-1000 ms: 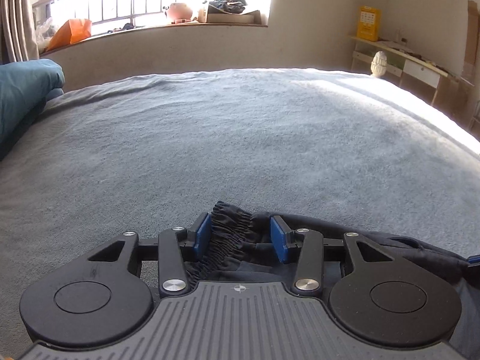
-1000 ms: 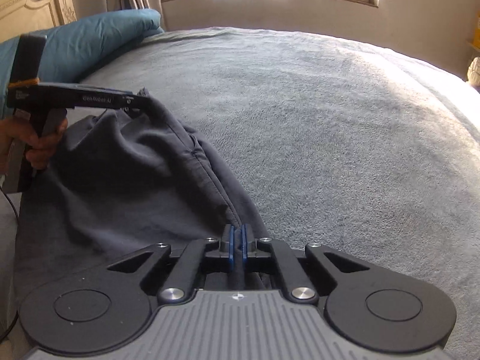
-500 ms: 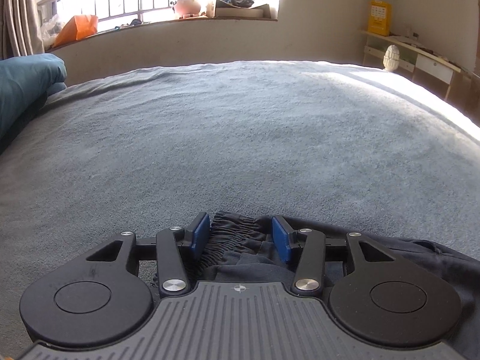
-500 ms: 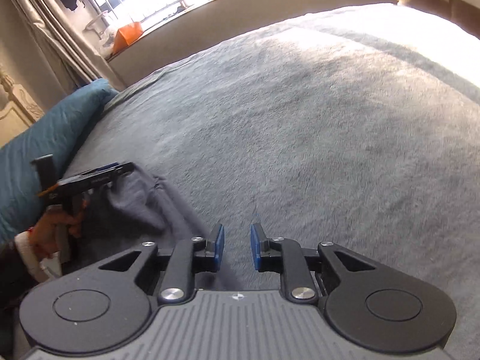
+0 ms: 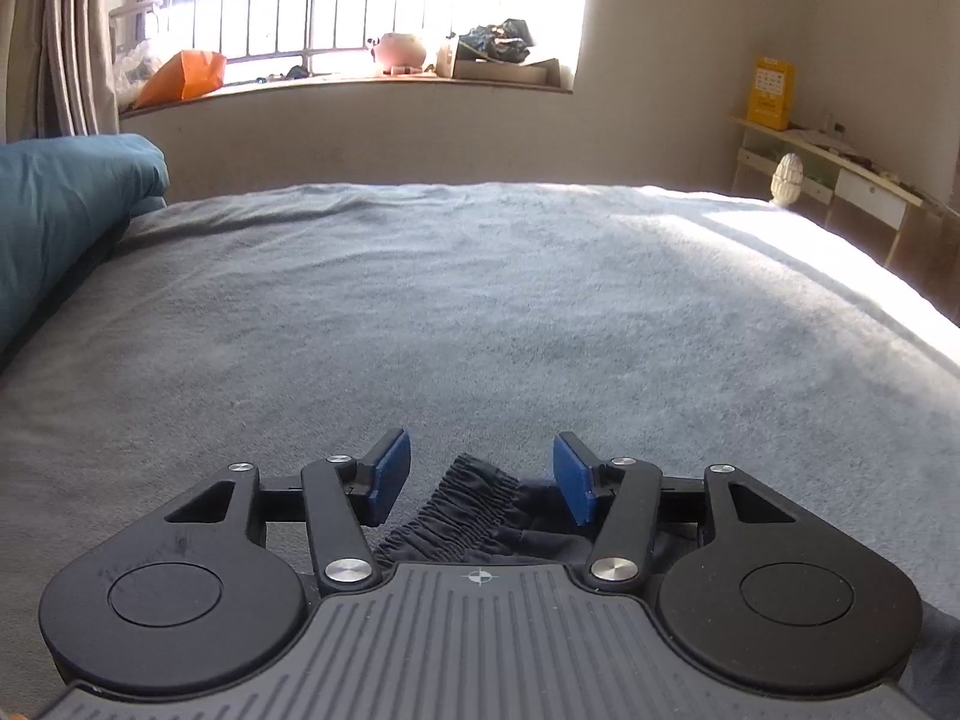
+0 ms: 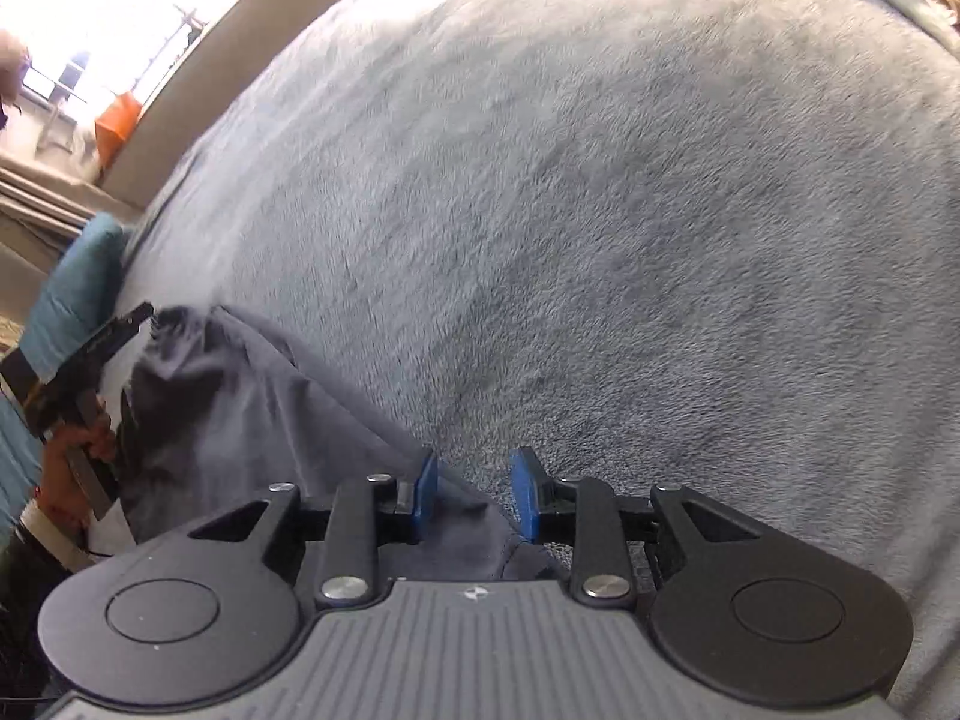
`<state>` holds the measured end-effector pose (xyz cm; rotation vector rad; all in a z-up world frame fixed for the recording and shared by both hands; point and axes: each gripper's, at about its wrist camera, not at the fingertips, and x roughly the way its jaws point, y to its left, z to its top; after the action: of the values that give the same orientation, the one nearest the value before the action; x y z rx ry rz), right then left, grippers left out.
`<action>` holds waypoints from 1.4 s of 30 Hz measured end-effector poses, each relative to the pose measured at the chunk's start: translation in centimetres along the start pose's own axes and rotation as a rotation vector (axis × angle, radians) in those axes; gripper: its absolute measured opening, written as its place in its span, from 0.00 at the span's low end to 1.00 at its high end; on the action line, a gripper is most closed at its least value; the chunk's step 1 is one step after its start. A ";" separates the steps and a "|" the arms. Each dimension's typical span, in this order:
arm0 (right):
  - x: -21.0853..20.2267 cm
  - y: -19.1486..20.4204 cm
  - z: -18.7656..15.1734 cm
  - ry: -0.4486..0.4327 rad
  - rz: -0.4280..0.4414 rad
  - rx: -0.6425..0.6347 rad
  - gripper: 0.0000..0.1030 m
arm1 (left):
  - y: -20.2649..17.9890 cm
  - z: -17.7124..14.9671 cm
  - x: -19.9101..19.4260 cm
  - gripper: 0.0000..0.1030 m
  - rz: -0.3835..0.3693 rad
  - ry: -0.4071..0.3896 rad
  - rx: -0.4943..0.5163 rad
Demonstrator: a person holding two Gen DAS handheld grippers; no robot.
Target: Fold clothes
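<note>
On bed (image 5: 480,312) | dark garment (image 6: 252,420) rumpled, seemingly elastic-waisted | both hand-held grippers (image 5: 477,477) (image 6: 473,495) agape, gripping nothing

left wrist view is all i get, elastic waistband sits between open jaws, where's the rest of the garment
Observer: The dark grey garment trails across the grey bed cover toward the right gripper.
Operator: is the right one holding it
Observer: No, its jaws are open, with a fold of cloth lying between them.
Operator: can you see my left gripper from there
Observer: Yes, the left gripper shows at the garment's far corner.
</note>
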<state>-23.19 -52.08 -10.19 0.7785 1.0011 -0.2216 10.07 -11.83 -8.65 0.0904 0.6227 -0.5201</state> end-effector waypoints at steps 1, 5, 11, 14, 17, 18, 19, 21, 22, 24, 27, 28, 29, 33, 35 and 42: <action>-1.4 -0.3 -0.1 -0.025 0.007 0.014 0.37 | 0.3 0.4 -1.4 0.53 -0.009 -0.008 -0.007; -6.5 -1.9 -1.8 -0.061 0.115 0.127 0.46 | 1.5 1.0 -7.1 0.56 -0.031 -0.016 -0.041; -7.8 -2.7 -6.3 -0.006 0.269 0.240 0.53 | 3.7 -1.8 -12.6 0.57 -0.036 0.047 -0.112; -5.7 -2.4 -8.6 0.070 0.333 0.311 0.58 | 4.8 -3.3 -15.4 0.60 -0.038 0.079 -0.147; -2.9 -1.4 -10.8 0.132 0.301 0.353 0.58 | 5.9 -4.7 -18.2 0.60 -0.041 0.111 -0.183; -2.0 -1.1 -11.6 0.152 0.290 0.367 0.58 | 6.2 -5.6 -18.7 0.60 -0.046 0.134 -0.200; -1.1 -0.7 -12.3 0.170 0.281 0.376 0.58 | 6.4 -7.0 -18.4 0.60 -0.056 0.167 -0.232; 0.1 0.2 -13.3 0.192 0.267 0.365 0.59 | 6.5 -9.3 -17.8 0.60 -0.079 0.215 -0.311; 0.6 0.7 -13.7 0.204 0.257 0.356 0.59 | 6.6 -10.5 -17.5 0.60 -0.091 0.239 -0.351; 1.3 1.7 -14.0 0.215 0.228 0.340 0.60 | 6.5 -12.3 -16.5 0.60 -0.121 0.283 -0.434; 1.8 2.9 -14.4 0.219 0.190 0.319 0.61 | 5.9 -14.2 -14.9 0.60 -0.168 0.331 -0.519; 1.7 3.1 -14.5 0.211 0.174 0.312 0.61 | 5.5 -14.8 -14.5 0.60 -0.183 0.341 -0.532; 1.6 3.3 -14.6 0.202 0.159 0.306 0.61 | 5.2 -15.1 -14.1 0.60 -0.195 0.347 -0.540; 1.6 3.7 -15.0 0.178 0.120 0.272 0.62 | 4.5 -15.3 -12.1 0.60 -0.228 0.343 -0.546; 1.7 3.8 -15.2 0.167 0.104 0.254 0.62 | 4.2 -15.4 -11.1 0.60 -0.244 0.340 -0.550; 2.8 3.6 -16.1 0.067 0.095 0.253 0.62 | 3.7 -16.2 -11.0 0.63 -0.306 0.288 -0.543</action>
<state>-30.65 -38.10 -15.61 1.0679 1.0079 -0.2441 -4.31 -0.03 -15.74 -0.4570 1.0499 -0.6215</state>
